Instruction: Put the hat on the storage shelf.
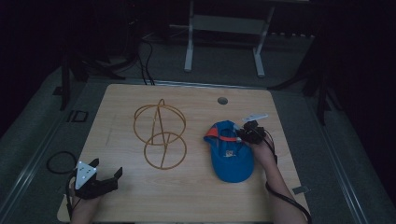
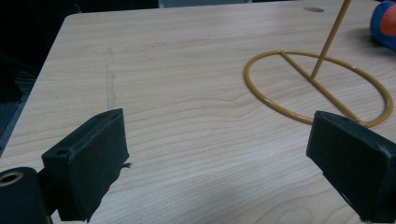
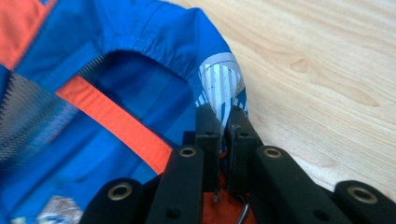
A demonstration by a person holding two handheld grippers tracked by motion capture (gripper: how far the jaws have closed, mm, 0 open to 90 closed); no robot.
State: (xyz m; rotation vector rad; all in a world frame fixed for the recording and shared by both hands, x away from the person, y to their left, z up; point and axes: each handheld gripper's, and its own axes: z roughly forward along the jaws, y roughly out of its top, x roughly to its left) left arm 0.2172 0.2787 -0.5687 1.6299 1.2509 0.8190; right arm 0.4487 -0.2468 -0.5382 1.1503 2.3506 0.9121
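While resting on one wooden table, one blue cap at 3 o'clock, right gripper clamped on its rim, one wire stand at 12 o'clock, left gripper at 8 o'clock, jaws apart.

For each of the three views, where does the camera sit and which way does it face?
High view: above the person's side, looking forward and down on the table; both forearms, left gripper and right gripper enter from below.
Left gripper view: rides that gripper, facing the wire stand between open jaws.
Right gripper view: looks along jaws pinching the blue cap.
Shared: cap, stand, table.
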